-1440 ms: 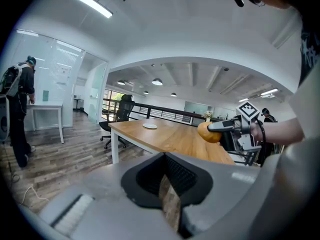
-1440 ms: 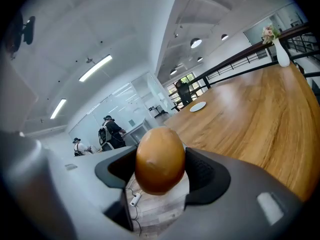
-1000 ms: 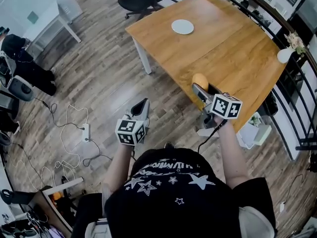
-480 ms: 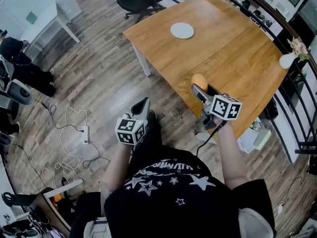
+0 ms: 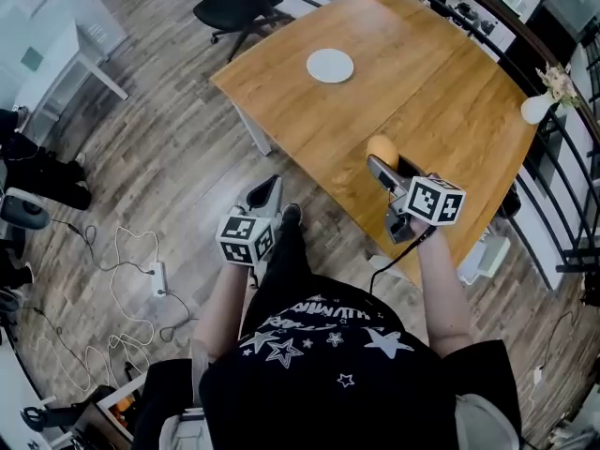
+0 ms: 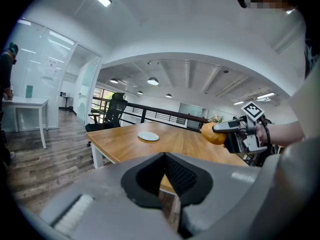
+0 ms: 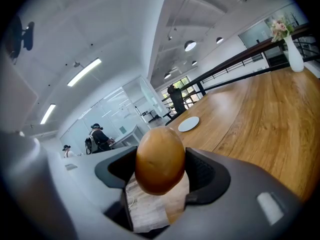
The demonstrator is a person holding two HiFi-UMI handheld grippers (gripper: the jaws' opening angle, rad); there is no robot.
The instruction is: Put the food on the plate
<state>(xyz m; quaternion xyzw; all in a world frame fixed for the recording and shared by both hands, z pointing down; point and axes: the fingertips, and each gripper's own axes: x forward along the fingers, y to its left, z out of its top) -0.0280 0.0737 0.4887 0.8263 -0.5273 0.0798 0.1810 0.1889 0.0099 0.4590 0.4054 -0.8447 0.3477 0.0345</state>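
Holding smooth golden-brown oval bun in right gripper; left gripper closed, empty. Might slip out, being round and smooth, before reaching far round white plate.

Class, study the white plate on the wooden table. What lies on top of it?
Nothing: the plate is bare. The food is apart from it, gripped in the right gripper's jaws above the near part of the table. The wood beneath the plate is covered.

You're gripping a smooth, faintly shiny roll in the ribbed black pads of the matt grey plastic right gripper, while the grained wooden table is gleaming satin under the smooth white plate.
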